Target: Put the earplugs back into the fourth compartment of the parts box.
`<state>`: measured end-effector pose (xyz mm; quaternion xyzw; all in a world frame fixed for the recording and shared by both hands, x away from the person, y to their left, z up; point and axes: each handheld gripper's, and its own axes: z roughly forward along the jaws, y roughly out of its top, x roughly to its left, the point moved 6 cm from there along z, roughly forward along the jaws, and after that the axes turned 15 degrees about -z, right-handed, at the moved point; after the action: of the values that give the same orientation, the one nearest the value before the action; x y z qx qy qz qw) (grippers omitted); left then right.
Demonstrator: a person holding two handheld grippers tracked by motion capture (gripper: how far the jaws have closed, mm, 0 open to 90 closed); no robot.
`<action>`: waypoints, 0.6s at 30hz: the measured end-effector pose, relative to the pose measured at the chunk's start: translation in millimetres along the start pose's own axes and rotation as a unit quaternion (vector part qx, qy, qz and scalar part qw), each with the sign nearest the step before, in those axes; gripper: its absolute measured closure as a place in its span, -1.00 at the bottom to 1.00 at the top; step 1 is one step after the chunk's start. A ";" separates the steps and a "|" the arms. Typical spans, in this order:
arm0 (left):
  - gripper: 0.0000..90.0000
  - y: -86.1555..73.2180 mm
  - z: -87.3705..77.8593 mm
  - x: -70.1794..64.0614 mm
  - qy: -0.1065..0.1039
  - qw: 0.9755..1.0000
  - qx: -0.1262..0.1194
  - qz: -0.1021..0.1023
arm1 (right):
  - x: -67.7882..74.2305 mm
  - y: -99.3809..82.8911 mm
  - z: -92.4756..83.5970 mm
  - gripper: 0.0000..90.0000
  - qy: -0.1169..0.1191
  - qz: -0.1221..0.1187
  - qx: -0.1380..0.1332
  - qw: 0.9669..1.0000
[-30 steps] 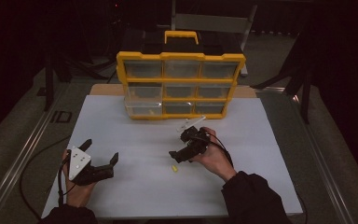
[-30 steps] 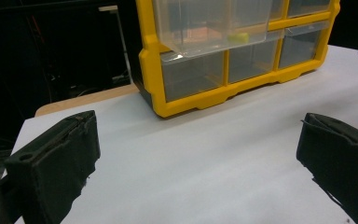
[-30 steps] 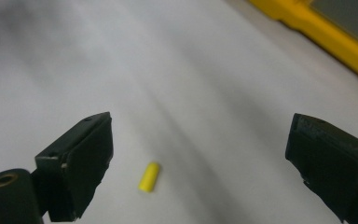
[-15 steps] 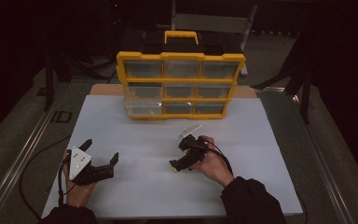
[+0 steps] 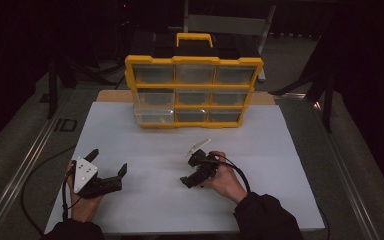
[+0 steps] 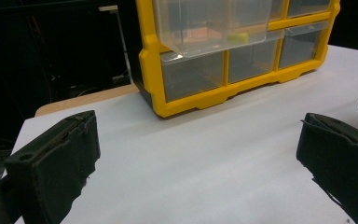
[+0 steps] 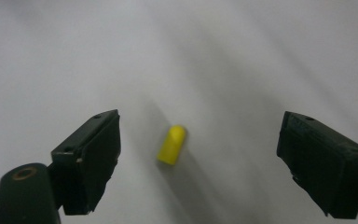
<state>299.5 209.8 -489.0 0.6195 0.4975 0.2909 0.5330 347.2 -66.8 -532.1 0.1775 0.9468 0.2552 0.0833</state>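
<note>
Right gripper (image 7: 200,154) points down at the white surface (image 5: 145,150), jaws wide but just been closing a bit; small yellow plastic cylinder (image 7: 172,144) lies on the surface btwn them, untouched. Left gripper (image 5: 109,174) rests near the front-left edge, jaws wide, empty. Yellow-framed organiser w/ clear drawers (image 5: 194,91) stands at the back.
</note>
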 end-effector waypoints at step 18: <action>-0.99 -0.3 0.0 0.2 0.000 1.000 0.002 0.001 | 9.3 -5.0 19.0 0.10 0.027 -0.041 0.035 0.998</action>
<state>299.5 210.1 -489.3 0.6207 0.4976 0.2906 0.5317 341.9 -58.6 -551.6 0.1341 0.9636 0.2227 0.0618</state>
